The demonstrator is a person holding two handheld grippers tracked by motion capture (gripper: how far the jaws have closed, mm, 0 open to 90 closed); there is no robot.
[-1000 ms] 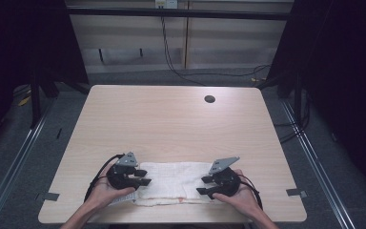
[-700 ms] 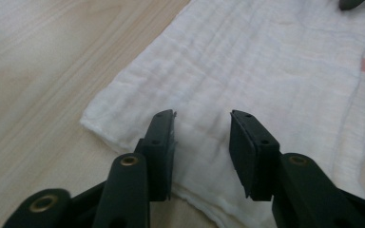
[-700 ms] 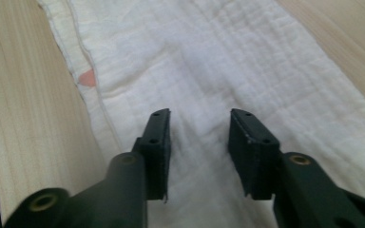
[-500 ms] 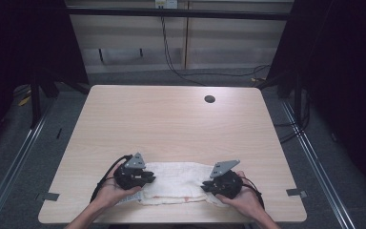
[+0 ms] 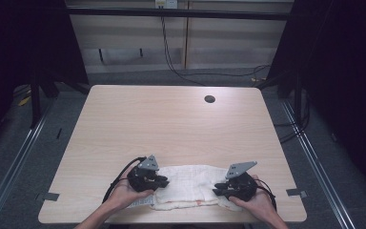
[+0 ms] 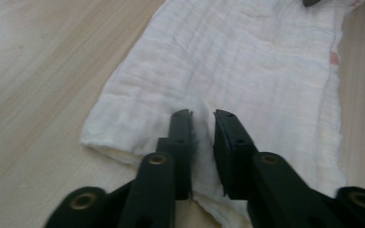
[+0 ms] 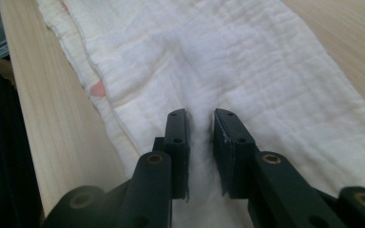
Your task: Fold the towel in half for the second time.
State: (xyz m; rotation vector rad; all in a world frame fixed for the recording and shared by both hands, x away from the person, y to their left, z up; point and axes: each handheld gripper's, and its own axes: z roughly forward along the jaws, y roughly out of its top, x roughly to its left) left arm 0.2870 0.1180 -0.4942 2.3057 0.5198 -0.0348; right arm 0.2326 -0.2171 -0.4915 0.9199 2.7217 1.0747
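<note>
A white folded cloth (image 5: 190, 183) lies flat along the near edge of the light wooden table (image 5: 171, 124). My left gripper (image 5: 164, 181) sits at the cloth's left end, its jaws nearly together with a fold of the cloth (image 6: 247, 61) pinched between them (image 6: 203, 114). At the right end my right gripper (image 5: 217, 191) points left. Its jaws (image 7: 200, 113) are closed on a raised ridge of the cloth (image 7: 218, 52). A hand holds each gripper from the near side.
A dark round hole (image 5: 209, 99) sits in the table near the far right. The table's near edge (image 7: 43, 118) runs close beside the cloth. Faint pink marks (image 7: 97, 88) dot the cloth's hem. Dark frames and cables stand beyond the table.
Both grippers have slid a little to the right and toward the near edge along the cloth. The cloth stays flat on the table.
</note>
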